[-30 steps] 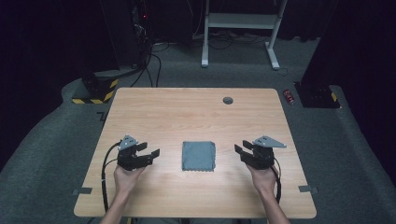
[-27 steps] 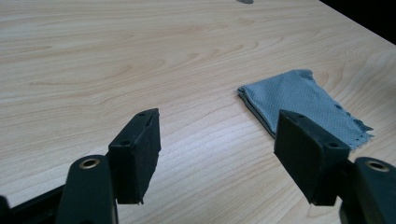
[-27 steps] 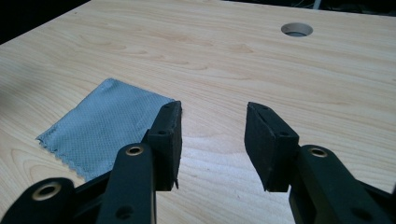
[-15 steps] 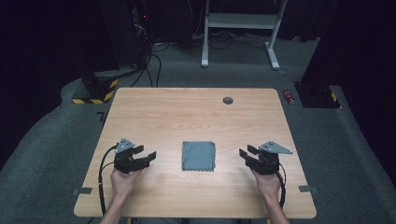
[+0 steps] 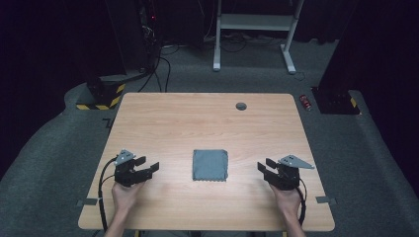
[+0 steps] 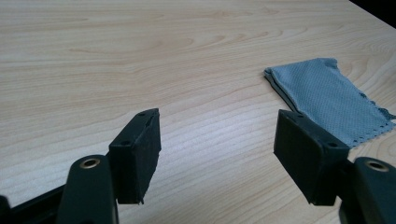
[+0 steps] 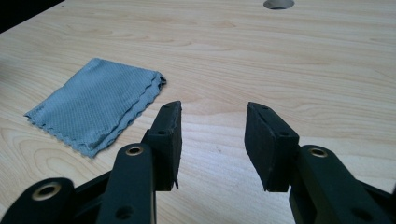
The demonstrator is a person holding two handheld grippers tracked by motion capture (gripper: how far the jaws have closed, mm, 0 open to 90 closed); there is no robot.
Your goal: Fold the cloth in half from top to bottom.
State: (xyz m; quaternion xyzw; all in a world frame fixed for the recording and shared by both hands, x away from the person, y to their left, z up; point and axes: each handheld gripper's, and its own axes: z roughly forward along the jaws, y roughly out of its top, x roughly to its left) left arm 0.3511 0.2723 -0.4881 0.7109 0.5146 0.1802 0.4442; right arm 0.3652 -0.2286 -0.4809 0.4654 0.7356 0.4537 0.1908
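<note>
Nearest the person's edge of the tabletop [image 5: 207, 123], two hands come in from below, each holding a gripper low over the wood. Left gripper [image 5: 148, 168] sits toward the near-left part, jaws spread wide with nothing between them; in the left gripper view its black pads [image 6: 135, 158] frame bare wood, and the cloth lies ahead and off to that view's right. Right gripper [image 5: 263, 168] sits toward the near-right part, grey three-cornered plate on top, jaws parted to a middling gap and empty; in the right gripper view the pads [image 7: 168, 140] hang just above the wood, cloth ahead and to that view's left. Between the two, near the tabletop's middle and a little toward the person, lies a grey cloth [image 5: 210, 164], folded into a rough square, flat, well apart from both grippers. Its surface shows a fine woven dot texture and a pinked, zigzag edge; layered folds are visible along one side. Farther on, bare wood runs to a small round cable hole [image 5: 241, 105] near the far edge. Beyond the tabletop: grey carpet, a white desk frame [image 5: 252, 29], dark cabinets, cables on the floor, and a red can [image 5: 307, 101] lying by the far-right corner.
</note>
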